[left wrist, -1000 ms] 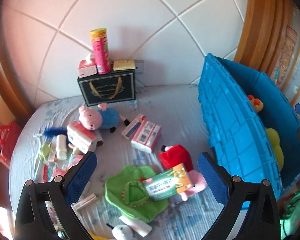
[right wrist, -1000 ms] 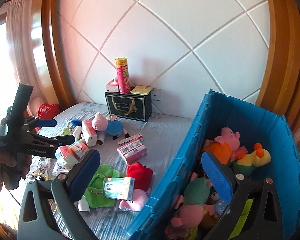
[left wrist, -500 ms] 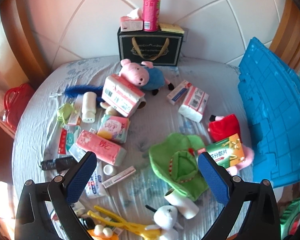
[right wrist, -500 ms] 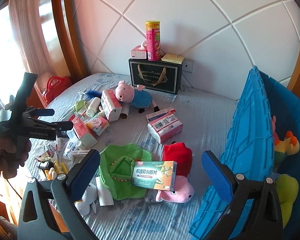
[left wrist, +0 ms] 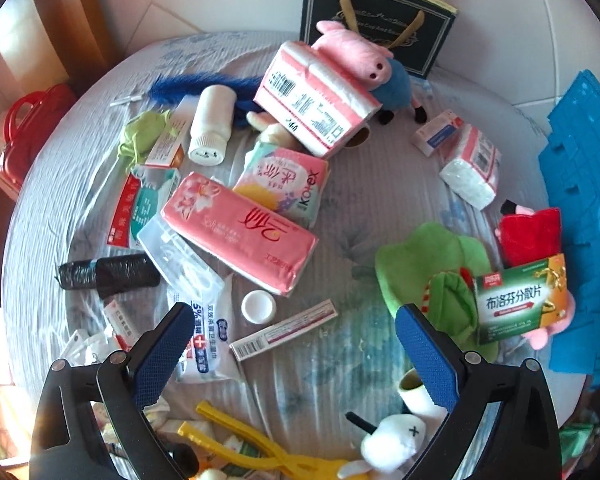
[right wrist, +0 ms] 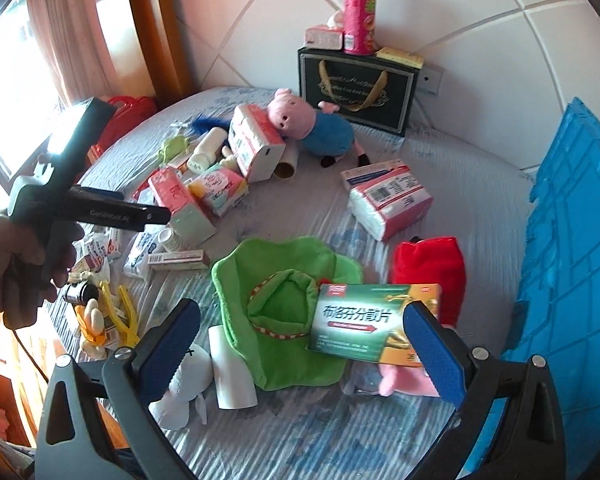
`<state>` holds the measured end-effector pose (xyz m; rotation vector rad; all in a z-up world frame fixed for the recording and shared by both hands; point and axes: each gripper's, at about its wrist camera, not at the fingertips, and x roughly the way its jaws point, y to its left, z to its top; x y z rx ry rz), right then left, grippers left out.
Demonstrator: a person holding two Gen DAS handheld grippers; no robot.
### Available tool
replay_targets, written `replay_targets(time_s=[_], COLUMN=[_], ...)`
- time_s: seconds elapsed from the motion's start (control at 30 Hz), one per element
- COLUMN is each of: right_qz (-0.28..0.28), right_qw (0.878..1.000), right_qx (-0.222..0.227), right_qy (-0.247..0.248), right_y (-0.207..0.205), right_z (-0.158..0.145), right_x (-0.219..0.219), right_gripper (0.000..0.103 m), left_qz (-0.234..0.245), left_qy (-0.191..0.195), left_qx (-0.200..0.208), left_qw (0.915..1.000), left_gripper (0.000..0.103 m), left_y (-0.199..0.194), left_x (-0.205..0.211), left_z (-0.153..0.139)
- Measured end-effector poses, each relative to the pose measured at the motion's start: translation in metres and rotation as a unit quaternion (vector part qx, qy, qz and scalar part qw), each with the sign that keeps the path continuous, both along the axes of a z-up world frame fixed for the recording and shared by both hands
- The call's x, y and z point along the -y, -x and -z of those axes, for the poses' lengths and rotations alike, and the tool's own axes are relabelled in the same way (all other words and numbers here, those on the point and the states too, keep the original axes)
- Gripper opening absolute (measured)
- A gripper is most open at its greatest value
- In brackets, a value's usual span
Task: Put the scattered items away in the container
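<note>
Blue crate [right wrist: 572, 264] sits at the right edge of the bed [right wrist: 452, 160]; only its outer wall shows in both views, contents not visible from here. Black gift box [right wrist: 356, 88] stands at the headboard, carrying a pink chip can [right wrist: 360, 8], a tissue box [right wrist: 324, 36] and a yellow pack [right wrist: 400, 56] on its top.

Versus 1.0 s ago: both cameras have swung off the crate and down onto the clutter. The right view no longer sees the plush toys inside the crate. The left view now sits much closer to the pile at the left side of the bed.

Left gripper [left wrist: 296, 344]: jaws wide, nothing between them, hovering over a white cap [left wrist: 259, 306] and a slim carton [left wrist: 284, 330], with the pink tissue pack [left wrist: 240, 232] just beyond. In the right view a hand [right wrist: 16, 264] grips its handle, body roughly level above the pile.

Right gripper [right wrist: 300, 344]: jaws wide, empty, angled down over the green plush [right wrist: 276, 280]. The green medicine box [right wrist: 364, 320] lies on that plush and the red-dressed pig plush [right wrist: 432, 268], close to the right fingertip [right wrist: 432, 352]; contact not clear.
</note>
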<state>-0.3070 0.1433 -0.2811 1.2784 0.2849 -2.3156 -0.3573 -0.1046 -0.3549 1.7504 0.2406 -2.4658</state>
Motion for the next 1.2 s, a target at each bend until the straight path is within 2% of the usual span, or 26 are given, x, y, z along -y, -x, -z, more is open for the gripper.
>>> replay_targets(time_s=[0.07,0.2,0.27,0.4,0.6,0.67,0.73,0.8,0.87,0.93,1.0,1.03,1.1,1.2], right_qz=[-0.012,-0.034,-0.041,-0.049,-0.055,-0.061,-0.068,-0.071,-0.067,-0.060,-0.056,-0.055,-0.056,-0.054], right_qw=[1.000,0.999,0.999,0.998,0.996,0.995,0.993,0.992,0.990,0.988,0.988,0.988,0.988,0.989], right_qx=[0.012,0.025,0.031,0.039,0.053,0.063,0.070,0.078,0.091,0.100,0.106,0.108,0.104,0.102], right_qy=[0.000,-0.010,-0.018,-0.029,-0.039,-0.048,-0.059,-0.073,-0.082,-0.099,-0.102,-0.100,-0.100,-0.095], right_y=[0.001,0.004,0.007,0.017,0.036,0.040,0.043,0.046,0.049,0.052,0.053,0.053,0.053,0.054], right_z=[0.014,0.038,0.050,0.069,0.103,0.115,0.128,0.139,0.150,0.158,0.160,0.160,0.156,0.150], right_x=[0.016,0.039,0.046,0.054,0.071,0.079,0.088,0.094,0.097,0.098,0.097,0.097,0.096,0.093], right_gripper=[0.103,0.103,0.103,0.103,0.103,0.103,0.103,0.103,0.092,0.048,0.029,0.022,0.016,0.011], left_qz=[-0.030,-0.090,-0.112,-0.142,-0.140,-0.136,-0.128,-0.118,-0.111,-0.105,-0.101,-0.099,-0.096,-0.091], left_qy=[-0.004,-0.040,-0.062,-0.081,-0.065,-0.065,-0.070,-0.071,-0.070,-0.066,-0.065,-0.066,-0.066,-0.063], left_qx=[0.008,0.013,0.017,0.023,0.055,0.060,0.059,0.057,0.052,0.046,0.041,0.038,0.034,0.026], left_qw=[0.9995,0.9951,0.9917,0.9863,0.9864,0.9868,0.9875,0.9888,0.9901,0.9912,0.9920,0.9922,0.9926,0.9935], left_gripper=[0.101,0.101,0.101,0.101,0.101,0.098,0.092,0.081,0.079,0.073,0.069,0.067,0.065,0.064], left_y=[0.004,0.013,0.021,0.038,0.059,0.059,0.059,0.057,0.056,0.054,0.052,0.050,0.048,0.043], left_x=[0.009,0.028,0.034,0.043,0.047,0.048,0.048,0.048,0.048,0.047,0.048,0.049,0.050,0.050], left_z=[0.014,0.034,0.042,0.051,0.076,0.082,0.085,0.087,0.086,0.083,0.080,0.078,0.075,0.066])
